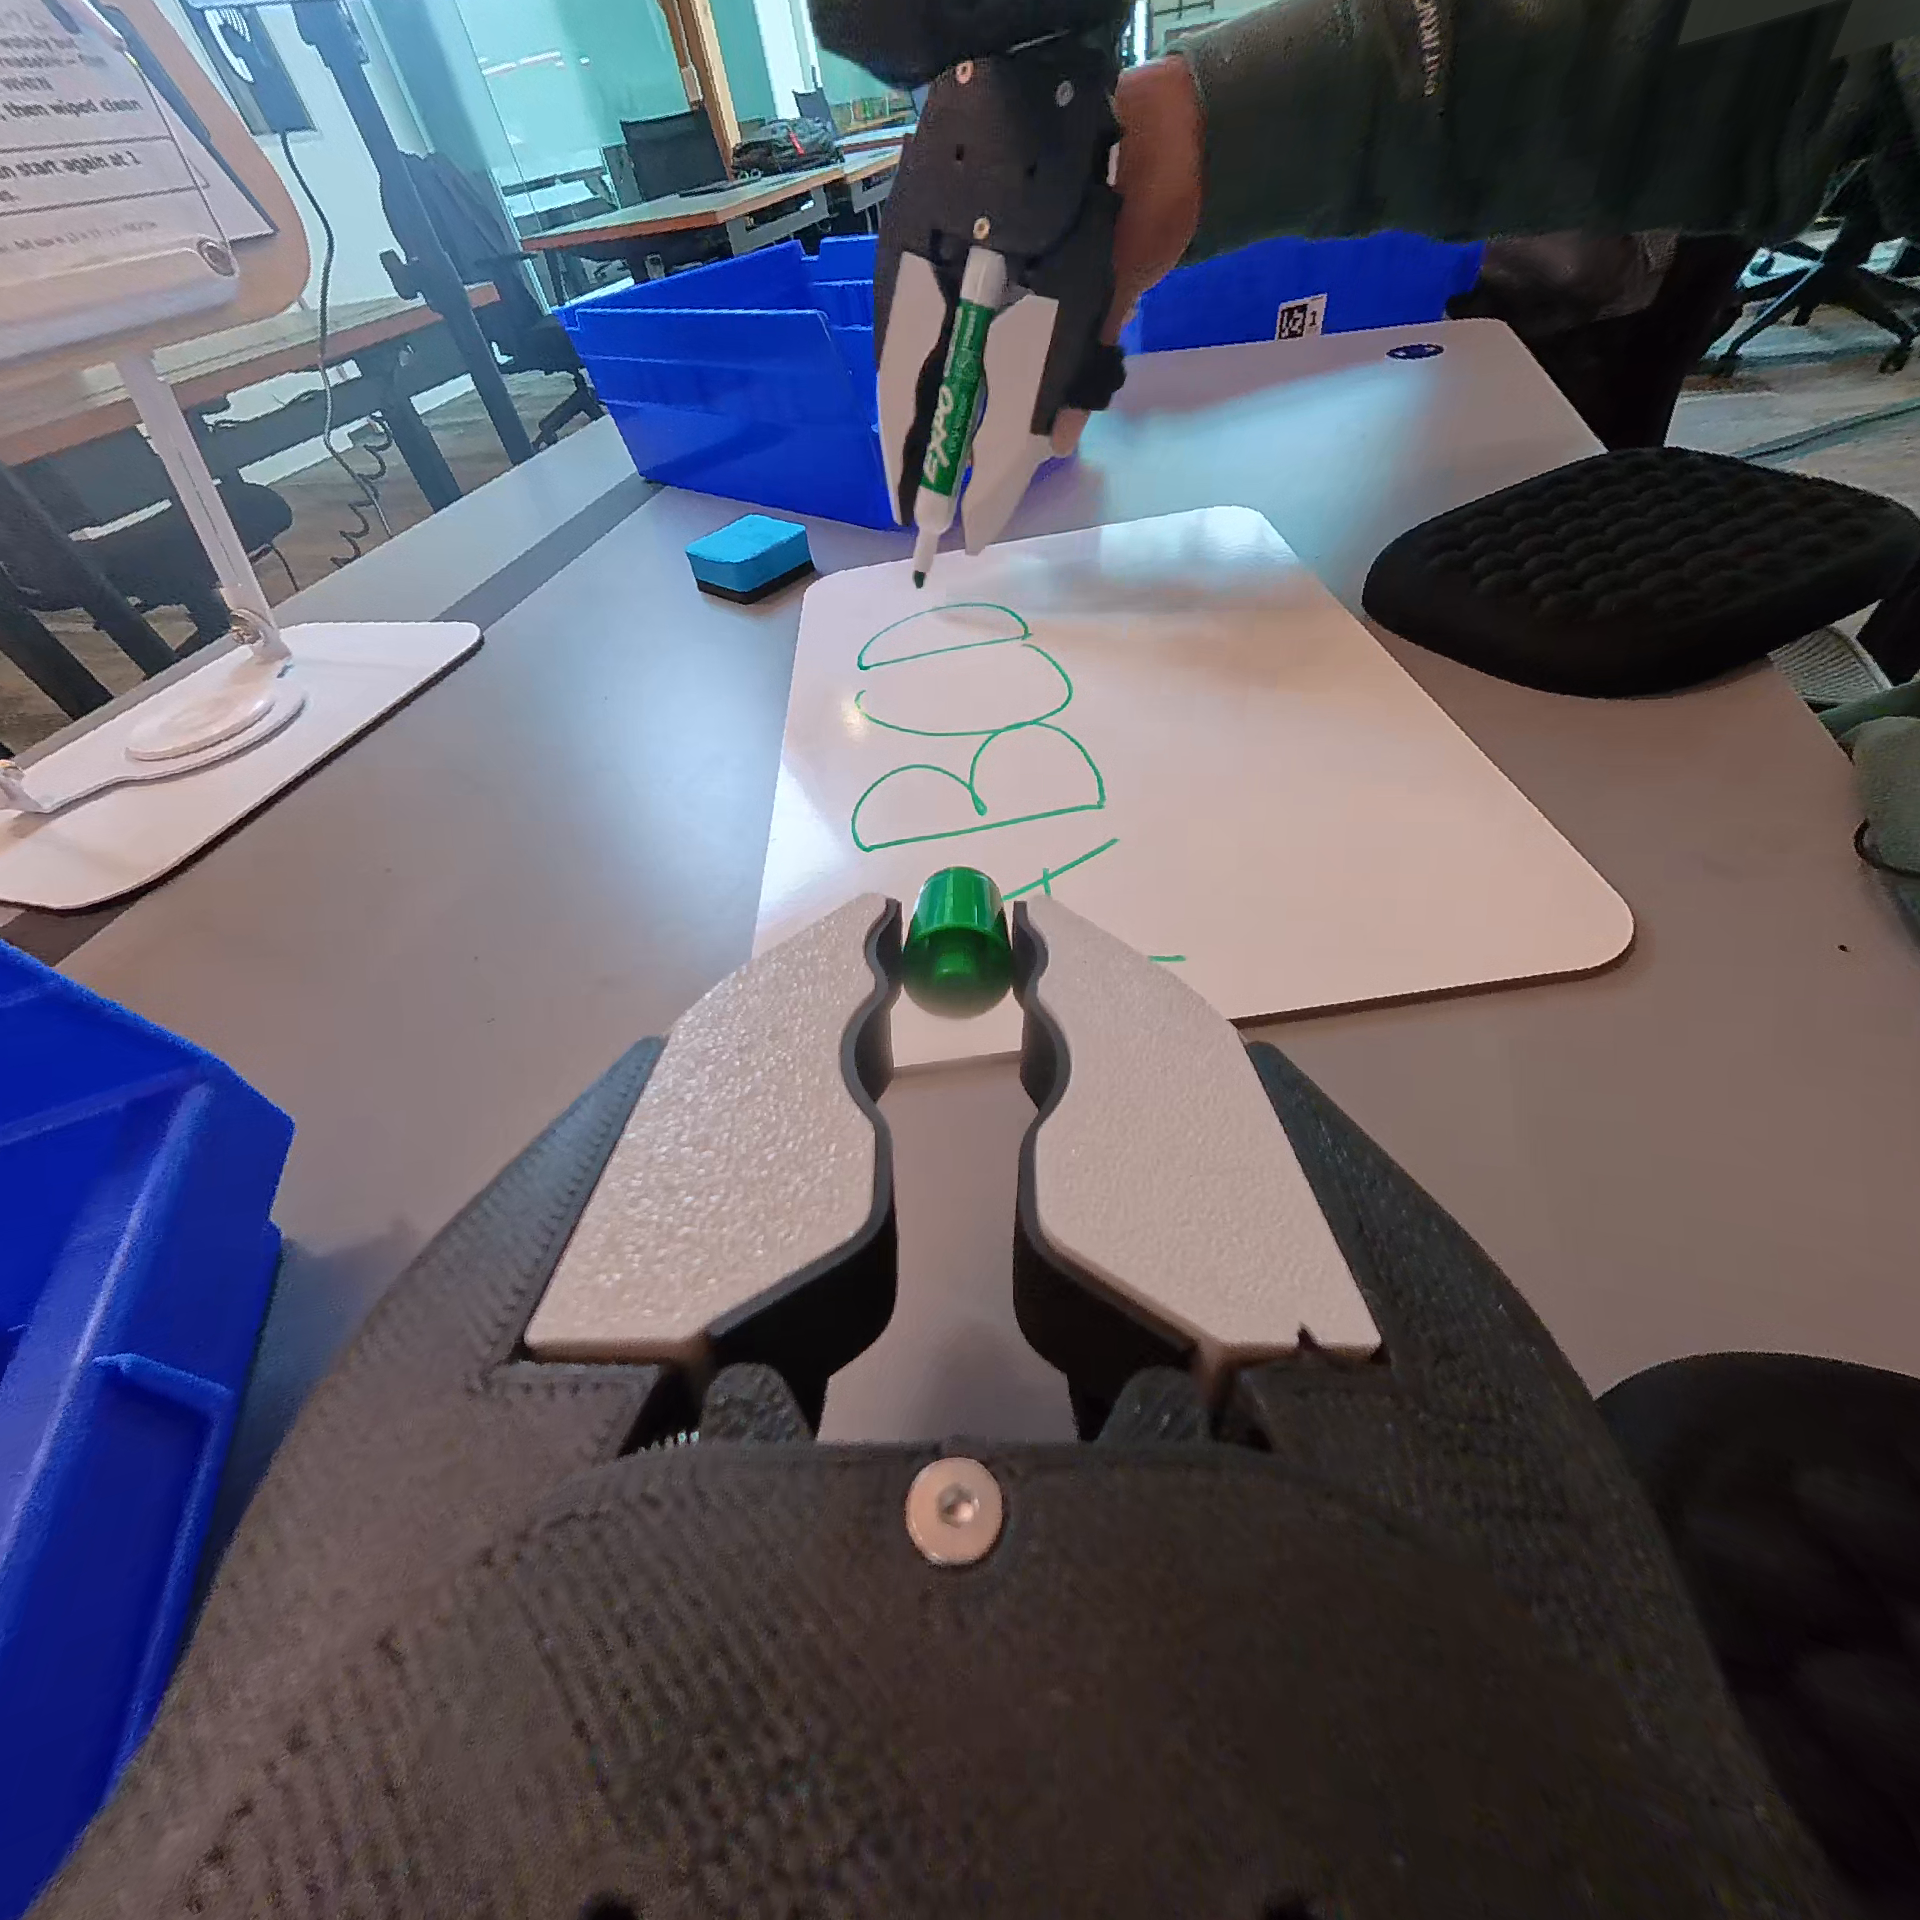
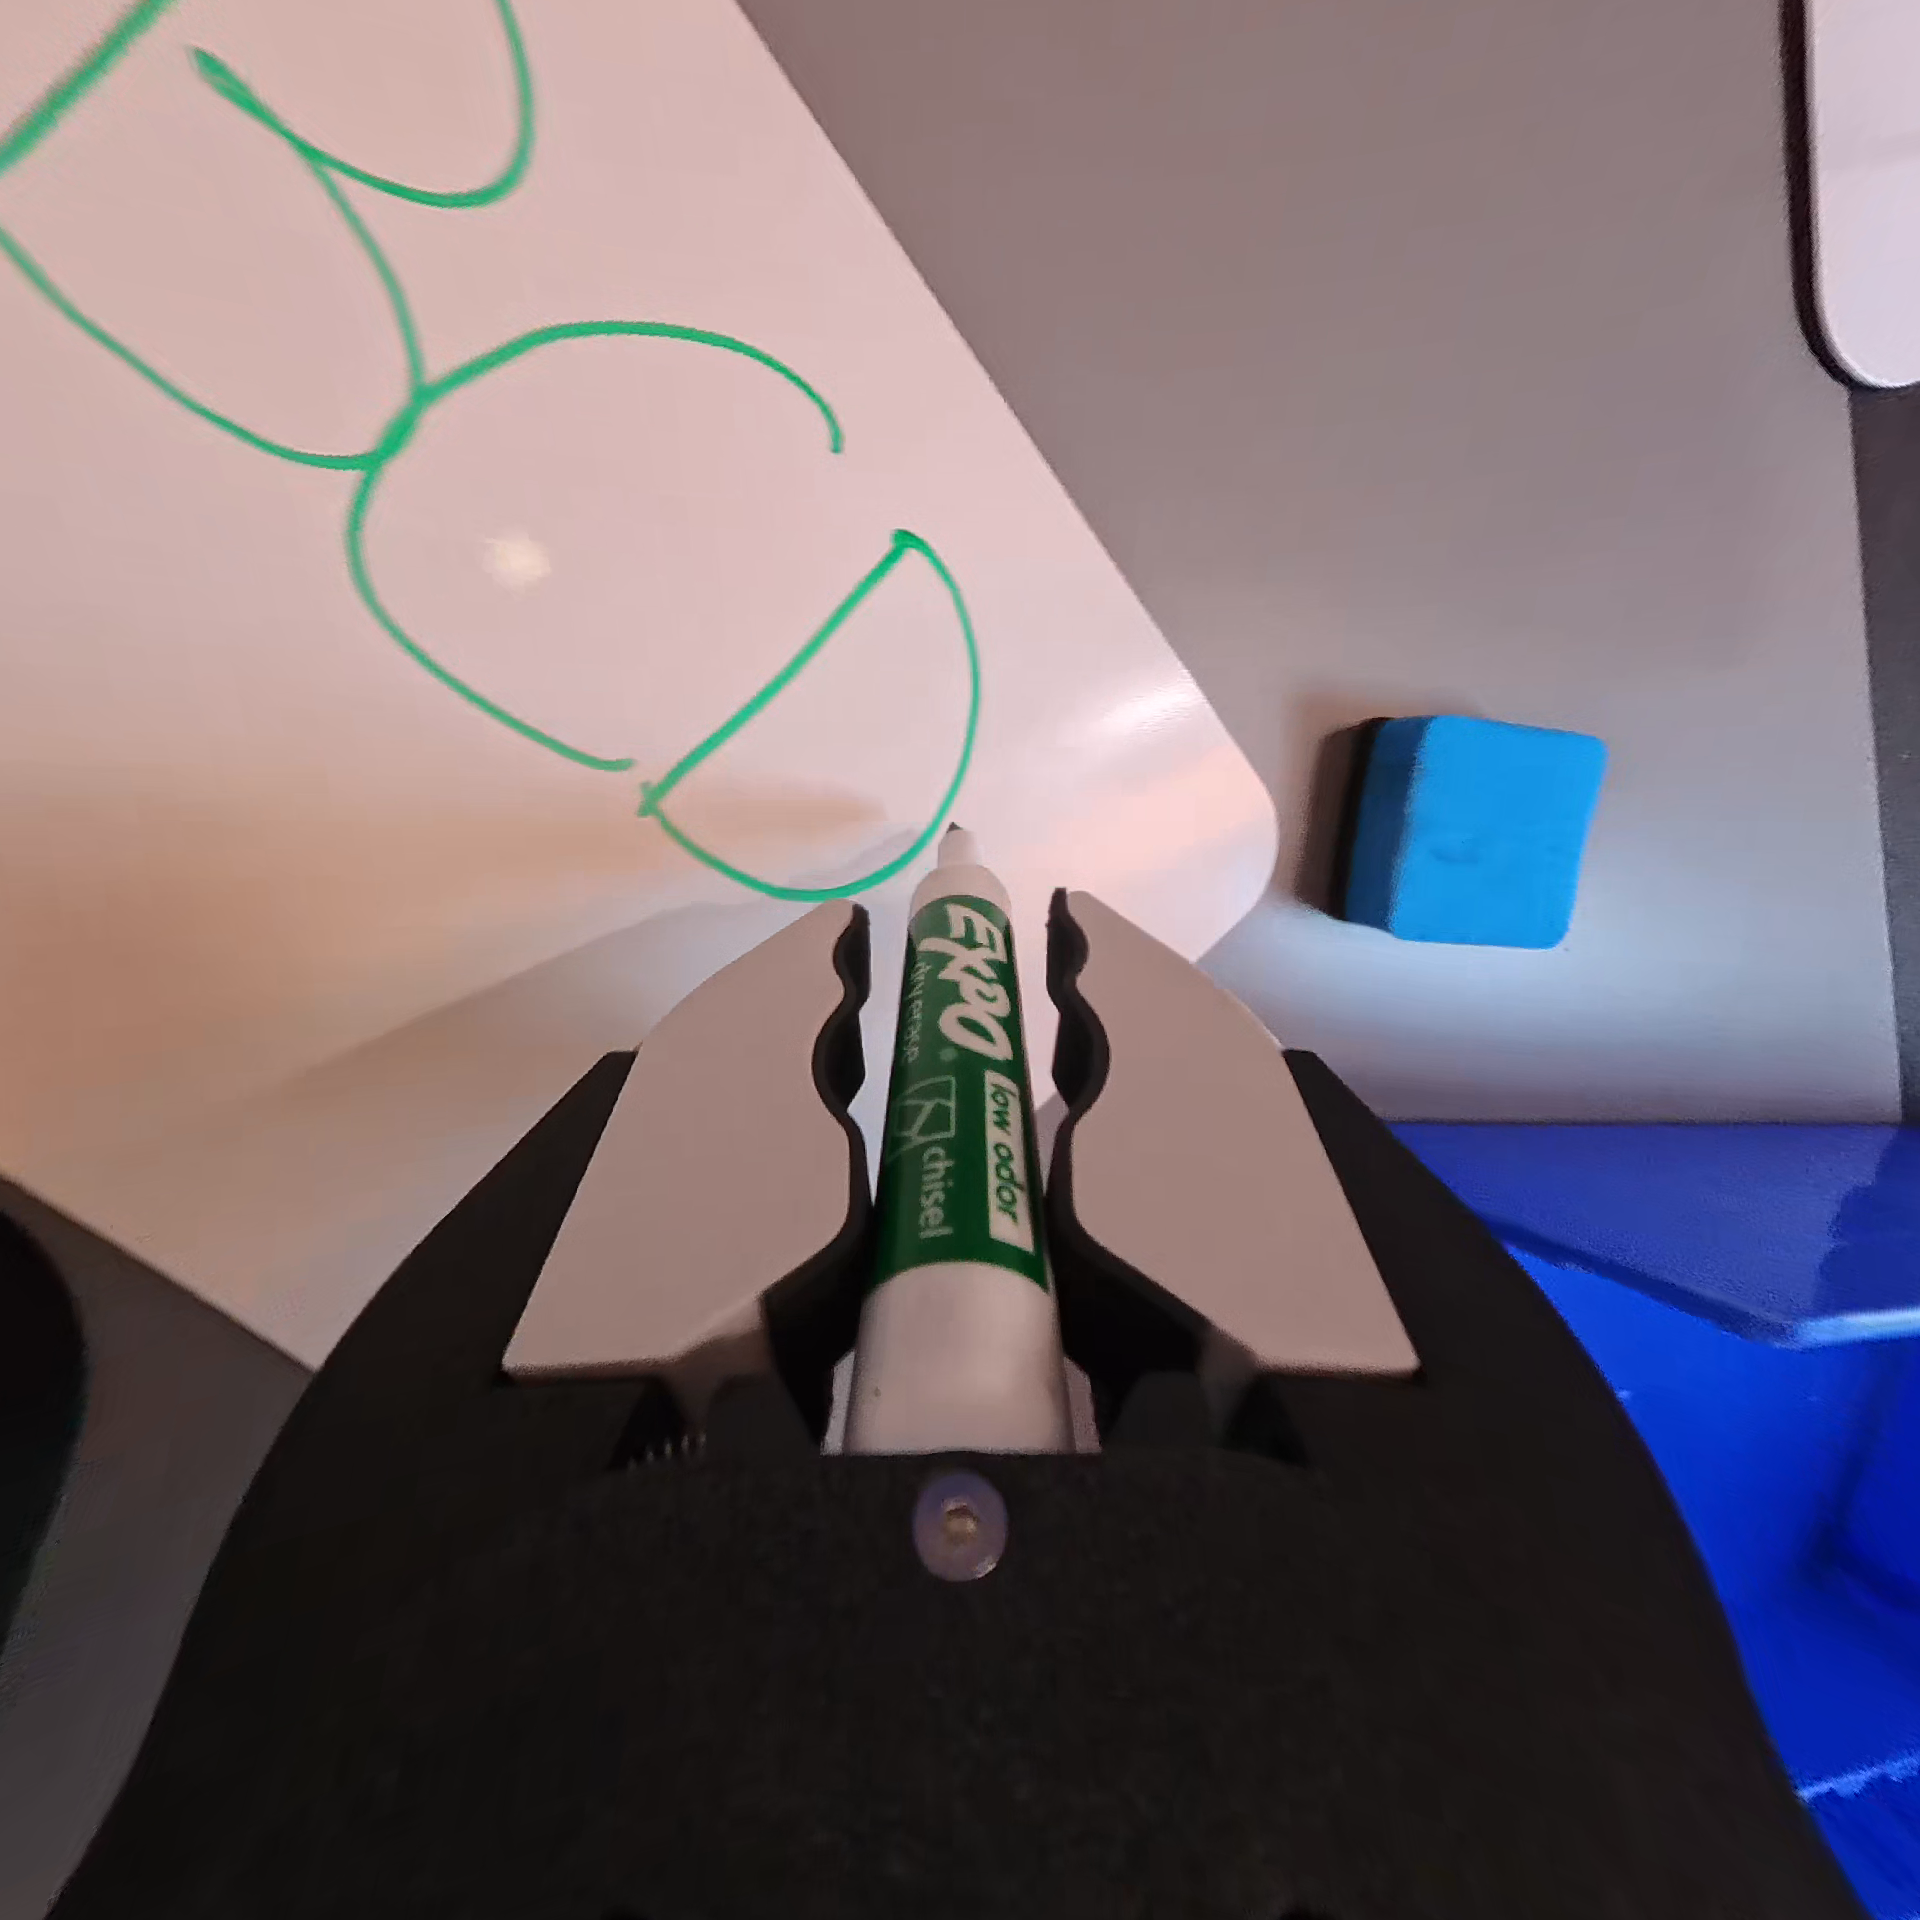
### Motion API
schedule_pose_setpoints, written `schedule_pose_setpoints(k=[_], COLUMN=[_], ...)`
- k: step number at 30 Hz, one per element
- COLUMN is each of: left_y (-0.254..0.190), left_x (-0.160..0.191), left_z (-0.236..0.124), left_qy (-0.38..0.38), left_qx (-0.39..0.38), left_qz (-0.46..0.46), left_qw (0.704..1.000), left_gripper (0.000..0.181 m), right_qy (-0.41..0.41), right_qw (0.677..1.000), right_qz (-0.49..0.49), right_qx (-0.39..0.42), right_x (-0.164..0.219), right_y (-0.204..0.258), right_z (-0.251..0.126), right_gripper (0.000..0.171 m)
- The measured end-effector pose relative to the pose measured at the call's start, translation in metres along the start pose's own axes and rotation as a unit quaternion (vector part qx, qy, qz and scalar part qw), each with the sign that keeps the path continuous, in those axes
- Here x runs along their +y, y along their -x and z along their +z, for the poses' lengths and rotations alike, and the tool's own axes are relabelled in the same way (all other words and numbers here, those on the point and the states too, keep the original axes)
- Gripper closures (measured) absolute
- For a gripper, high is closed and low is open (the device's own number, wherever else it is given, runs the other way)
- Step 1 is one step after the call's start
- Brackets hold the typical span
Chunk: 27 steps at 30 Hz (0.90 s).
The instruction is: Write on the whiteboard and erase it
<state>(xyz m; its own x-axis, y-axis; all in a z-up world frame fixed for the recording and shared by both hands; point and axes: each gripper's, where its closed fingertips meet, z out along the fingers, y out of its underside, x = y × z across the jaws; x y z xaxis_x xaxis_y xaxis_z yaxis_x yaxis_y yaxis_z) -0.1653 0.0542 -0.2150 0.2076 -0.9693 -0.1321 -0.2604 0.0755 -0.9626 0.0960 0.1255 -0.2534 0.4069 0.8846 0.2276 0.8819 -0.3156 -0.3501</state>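
Observation:
A white whiteboard [image 1: 1299,790] lies flat on the grey table, with several green letters drawn along its left side. My left gripper [image 1: 956,914] is shut on a green marker cap [image 1: 956,935] and hovers over the board's near edge. My right gripper [image 2: 956,904] is shut on a green and white marker [image 2: 961,1091], tip down just past the last letter near the board's far corner [image 2: 1195,790]. It shows in the left wrist view [image 1: 940,530], held by a hand, with the marker [image 1: 956,405] tip at the board. A blue eraser [image 1: 750,556] lies on the table beside that corner [image 2: 1470,831].
A blue bin [image 1: 727,384] stands behind the board, and another blue bin [image 1: 114,1299] is at my near left. A white stand [image 1: 208,717] with a sheet of paper is at the left. A black mesh chair arm [image 1: 1652,566] reaches over the table at the right. Spacing between my two grippers at the tips: around 30 centimetres.

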Motion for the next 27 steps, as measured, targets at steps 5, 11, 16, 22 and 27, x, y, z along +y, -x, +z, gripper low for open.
schedule_pose_setpoints(k=[5,11,16,22,27], left_y=[0.001,0.0,0.0,-0.001,0.0], left_x=[0.0,0.0,0.0,0.0,0.0], left_z=[-0.001,-0.002,-0.002,-0.002,-0.003], left_qy=[0.0,-0.001,-0.001,0.0,-0.001], left_qx=[-0.002,0.0,0.001,-0.001,-0.003], left_qz=[-0.001,-0.003,-0.004,-0.003,-0.005], left_qw=[1.0,1.0,1.0,1.0,1.0], left_gripper=[0.161,0.161,0.161,0.161,0.161], right_qy=[0.001,0.018,0.035,0.015,-0.007], right_qw=[1.0,1.0,0.999,1.0,1.0], right_qz=[0.003,0.0,0.0,0.001,0.005], right_qx=[0.006,-0.012,-0.033,-0.021,0.002], right_x=[-0.006,0.001,0.023,0.018,-0.004], right_y=[-0.016,-0.007,0.02,0.02,-0.009], right_z=[0.014,0.013,-0.002,-0.005,0.008], right_gripper=[0.137,0.138,0.137,0.137,0.137])
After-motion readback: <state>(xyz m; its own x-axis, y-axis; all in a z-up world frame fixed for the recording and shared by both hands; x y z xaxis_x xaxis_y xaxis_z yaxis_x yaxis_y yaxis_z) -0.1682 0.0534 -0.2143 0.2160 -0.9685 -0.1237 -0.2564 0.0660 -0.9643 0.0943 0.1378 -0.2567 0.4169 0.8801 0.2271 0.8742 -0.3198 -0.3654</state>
